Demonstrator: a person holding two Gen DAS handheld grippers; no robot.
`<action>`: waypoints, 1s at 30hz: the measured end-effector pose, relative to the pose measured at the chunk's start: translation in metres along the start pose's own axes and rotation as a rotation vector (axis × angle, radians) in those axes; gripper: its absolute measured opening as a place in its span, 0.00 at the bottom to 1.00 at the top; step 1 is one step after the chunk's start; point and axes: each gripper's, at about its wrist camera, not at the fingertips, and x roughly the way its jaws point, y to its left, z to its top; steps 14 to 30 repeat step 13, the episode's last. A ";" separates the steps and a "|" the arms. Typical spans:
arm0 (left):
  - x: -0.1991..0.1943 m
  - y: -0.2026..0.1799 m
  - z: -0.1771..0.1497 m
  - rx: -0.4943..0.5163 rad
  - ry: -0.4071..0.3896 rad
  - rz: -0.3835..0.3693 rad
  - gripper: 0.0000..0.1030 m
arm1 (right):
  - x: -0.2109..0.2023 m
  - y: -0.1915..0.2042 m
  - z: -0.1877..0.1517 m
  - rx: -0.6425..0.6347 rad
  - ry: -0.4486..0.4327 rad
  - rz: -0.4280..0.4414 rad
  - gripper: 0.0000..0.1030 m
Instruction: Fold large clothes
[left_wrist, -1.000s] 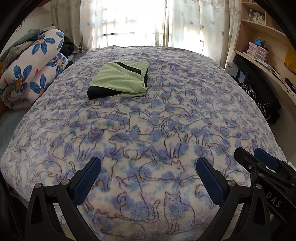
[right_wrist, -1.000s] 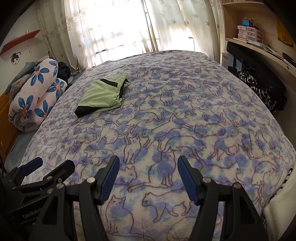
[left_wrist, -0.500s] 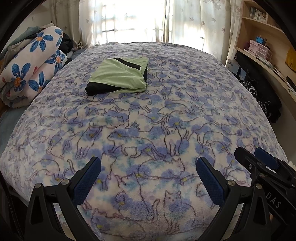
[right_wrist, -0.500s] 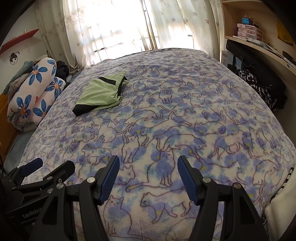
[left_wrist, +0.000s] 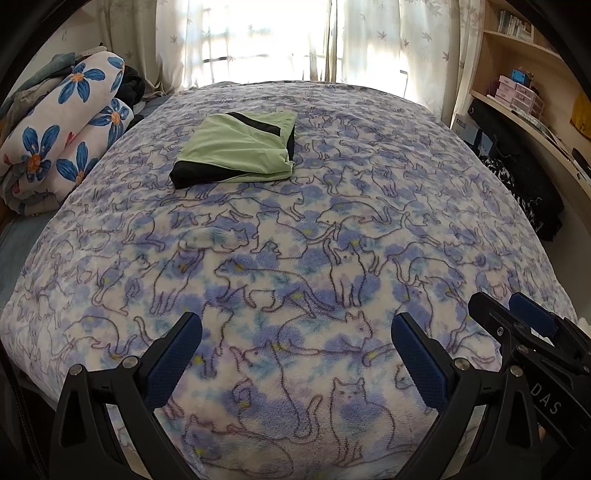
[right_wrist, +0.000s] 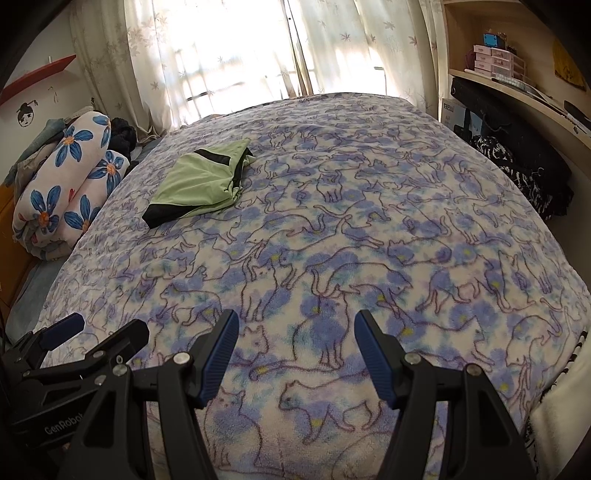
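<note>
A big bed (left_wrist: 461, 229) w/ a cat blanket (left_wrist: 295, 280) fills the room. A green and black shirt (left_wrist: 236, 151) lies folded on the far left part of it. Near the front edge, the left tongs (left_wrist: 295, 354) and right tongs (right_wrist: 293, 350) hang side by side over the blanket — both open, nothing in them.

Folded garment (left_wrist: 236, 147) on blanket (left_wrist: 295, 258), far-left

"DAS" on right gripper (left_wrist: 532, 354); "GenRobot" on left gripper (right_wrist: 74, 373)
</note>
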 end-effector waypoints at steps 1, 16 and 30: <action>0.000 0.000 0.000 0.000 0.001 0.001 0.98 | 0.000 0.000 0.000 -0.001 0.000 0.000 0.63; 0.000 0.000 -0.001 0.004 0.000 -0.003 0.96 | 0.002 0.000 -0.002 -0.003 0.004 -0.002 0.63; 0.000 0.000 -0.001 0.004 0.000 -0.003 0.96 | 0.002 0.000 -0.002 -0.003 0.004 -0.002 0.63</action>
